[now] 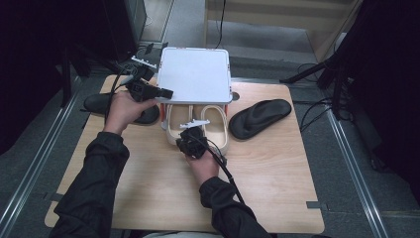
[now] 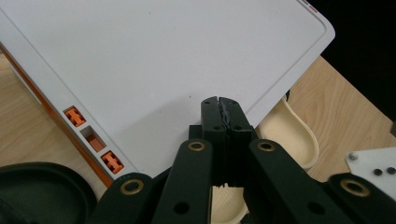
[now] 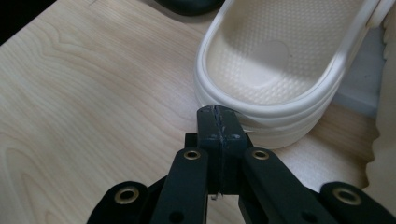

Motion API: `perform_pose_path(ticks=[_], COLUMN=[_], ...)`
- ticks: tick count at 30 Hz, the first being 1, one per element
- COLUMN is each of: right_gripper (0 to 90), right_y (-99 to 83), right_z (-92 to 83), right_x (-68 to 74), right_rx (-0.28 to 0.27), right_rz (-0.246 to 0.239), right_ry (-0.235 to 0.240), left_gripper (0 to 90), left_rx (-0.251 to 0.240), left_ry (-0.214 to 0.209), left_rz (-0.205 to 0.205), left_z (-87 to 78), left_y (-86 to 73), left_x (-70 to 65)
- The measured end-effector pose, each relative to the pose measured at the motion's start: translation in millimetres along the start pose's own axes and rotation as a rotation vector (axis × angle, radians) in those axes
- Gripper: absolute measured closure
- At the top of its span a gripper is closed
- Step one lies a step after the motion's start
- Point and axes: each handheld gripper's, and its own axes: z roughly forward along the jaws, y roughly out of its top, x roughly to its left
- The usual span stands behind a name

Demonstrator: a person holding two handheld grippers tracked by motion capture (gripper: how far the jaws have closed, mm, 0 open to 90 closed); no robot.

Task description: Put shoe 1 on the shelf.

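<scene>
The cream slipper [image 3: 275, 60] is being nudged at its heel, just ahead of the clenched right gripper [image 3: 217, 111] (nothing grasped); the push should be kept low and straight; the left gripper [image 2: 219, 100], likewise clenched, is being rested on the white lid [image 2: 154, 70].

- White lid [image 1: 194, 74] with orange clips [image 2: 74, 116]
- Cream slippers [image 3: 280, 60], dimpled insoles
- Black flip-flop [image 1: 260, 118]
- Pale wood-grain table [image 1: 277, 183]
- Black jaws on both grippers
</scene>
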Motion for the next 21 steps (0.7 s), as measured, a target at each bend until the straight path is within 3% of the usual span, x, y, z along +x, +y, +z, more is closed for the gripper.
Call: perform_pose_path(ticks=[6,21], right_gripper=[90.0,90.0], right_y=[9.6,31.9], right_z=[6.0,24.6], right_x=[-2.6,-14.1], right_rx=[0.006,-0.022], right_rz=[0.004,0.017], right_ry=[-0.003,-0.080], left_gripper=[90.0,90.0], left_rx=[0.001,0.003], left_ry=[0.000,0.002], left_rz=[-0.003,0.004], left_z=[-0.2,-0.2], left_y=[0.0,0.3], left_x=[0.0,-0.1])
